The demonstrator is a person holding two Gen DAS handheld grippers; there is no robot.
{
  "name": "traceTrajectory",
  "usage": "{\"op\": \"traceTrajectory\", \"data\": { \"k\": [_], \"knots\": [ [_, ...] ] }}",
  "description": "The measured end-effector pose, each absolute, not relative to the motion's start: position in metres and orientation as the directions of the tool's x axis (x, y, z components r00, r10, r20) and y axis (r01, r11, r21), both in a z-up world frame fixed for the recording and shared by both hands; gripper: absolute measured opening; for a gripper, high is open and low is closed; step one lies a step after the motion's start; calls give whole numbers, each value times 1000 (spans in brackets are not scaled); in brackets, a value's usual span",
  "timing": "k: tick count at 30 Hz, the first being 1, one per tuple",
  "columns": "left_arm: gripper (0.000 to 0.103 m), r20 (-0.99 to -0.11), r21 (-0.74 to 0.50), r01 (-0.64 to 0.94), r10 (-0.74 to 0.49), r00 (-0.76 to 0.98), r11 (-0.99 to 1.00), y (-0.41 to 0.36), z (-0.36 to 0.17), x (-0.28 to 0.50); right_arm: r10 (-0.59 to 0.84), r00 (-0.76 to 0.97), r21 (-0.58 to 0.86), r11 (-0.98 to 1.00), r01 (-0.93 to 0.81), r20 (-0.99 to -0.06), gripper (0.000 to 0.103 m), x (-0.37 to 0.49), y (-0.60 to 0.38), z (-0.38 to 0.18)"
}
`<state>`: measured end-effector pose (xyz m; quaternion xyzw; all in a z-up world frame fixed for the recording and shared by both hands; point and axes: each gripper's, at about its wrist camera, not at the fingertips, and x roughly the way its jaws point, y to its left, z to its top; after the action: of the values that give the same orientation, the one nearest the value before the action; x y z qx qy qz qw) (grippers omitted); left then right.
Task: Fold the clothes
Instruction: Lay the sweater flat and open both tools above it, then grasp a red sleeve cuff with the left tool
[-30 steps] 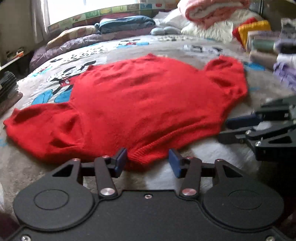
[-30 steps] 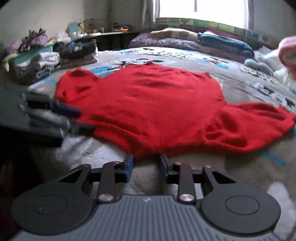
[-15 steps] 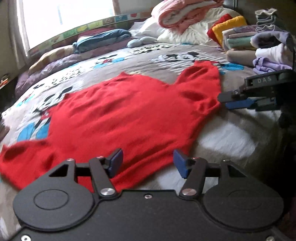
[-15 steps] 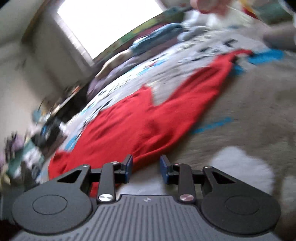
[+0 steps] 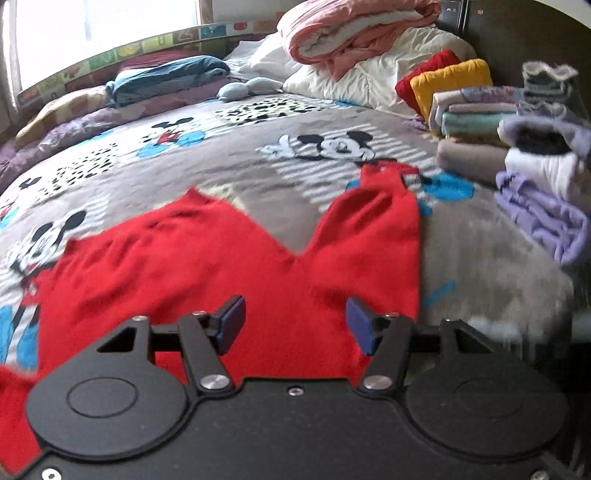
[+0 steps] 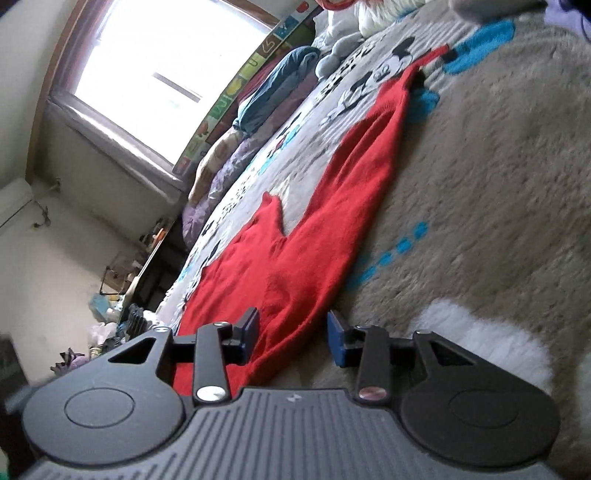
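Red sweater [image 5: 229, 266] between spread fingers [image 5: 231, 319]

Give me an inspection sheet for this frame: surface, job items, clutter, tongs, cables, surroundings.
Surface: bed with a grey cartoon-print blanket.
Job's things: red sweater spread flat, unfolded, one sleeve stretched away from the cameras.
Clutter: folded clothes stack; lavender garment; pink quilt on white pillows; blue bundle.
Tongs: left tongs open above the sweater; right tongs open at the sweater's edge, view tilted.
Cables: nothing seen.
Surroundings: bright window, cluttered shelf by the wall.
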<state>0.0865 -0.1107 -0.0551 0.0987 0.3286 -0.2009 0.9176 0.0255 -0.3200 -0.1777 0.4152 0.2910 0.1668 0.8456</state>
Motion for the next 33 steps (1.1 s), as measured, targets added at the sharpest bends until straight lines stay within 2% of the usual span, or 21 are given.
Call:
{"op": "traceTrajectory", "data": {
  "k": [6,9,17,26,29,33],
  "knots": [
    [59,-661,-17,472,-365,656,881,-142,-38,128,536,751,798,602,-20,-386,41,14,-302,-179],
    [59,-678,15,506,-363,639,862,-168,-39,146,527,761,804,595,-11,-379,46,14,-299,-180],
    [59,-745,120,635,-353,566,763,-255,-51,181,494,791,792,611,-20,-361,46,19,-286,-181],
    [59,-795,319,687,-210,569,653,-329,-88,192,472,813,751,657,-66,-342,46,18,-275,-180],
    [59,-773,448,667,-118,624,595,-345,-104,189,476,813,753,654,-71,-336,46,18,-276,-180],
    [59,-762,510,648,-52,645,566,-354,-112,191,480,812,754,652,-76,-333,46,17,-276,-180]
  ]
}}
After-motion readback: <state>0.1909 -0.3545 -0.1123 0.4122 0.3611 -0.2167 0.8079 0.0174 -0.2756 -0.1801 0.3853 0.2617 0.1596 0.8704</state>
